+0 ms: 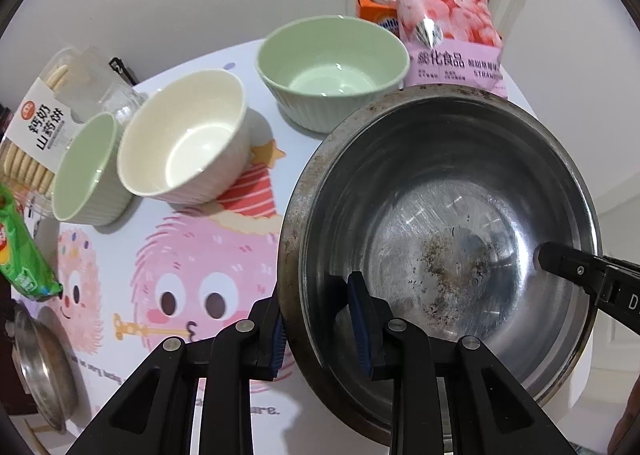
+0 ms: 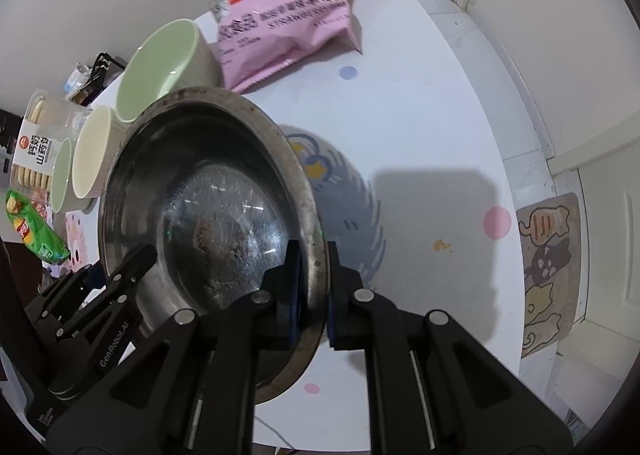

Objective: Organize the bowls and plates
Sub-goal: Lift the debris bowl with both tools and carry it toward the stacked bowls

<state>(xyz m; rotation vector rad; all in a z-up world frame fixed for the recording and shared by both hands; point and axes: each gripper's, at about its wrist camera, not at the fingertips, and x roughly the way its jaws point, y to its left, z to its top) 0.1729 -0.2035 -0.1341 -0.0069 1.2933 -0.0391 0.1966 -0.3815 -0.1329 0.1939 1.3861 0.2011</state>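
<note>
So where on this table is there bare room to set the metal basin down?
Both tongs, left and right, grip the metal basin by opposite rims. The widest bare tabletop lies to its right, below the pink snack bag. The left side is crowded: three bowls, largest green, cream, small green, and the biscuit box.

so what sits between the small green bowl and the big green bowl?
The cream bowl, between small green bowl and big green bowl; clearest in the left wrist view.

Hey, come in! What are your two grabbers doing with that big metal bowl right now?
Left gripper and right gripper both clamped on the metal bowl rim, opposite sides. Bowl tilted. Large green bowl and cream bowl close behind.
</note>
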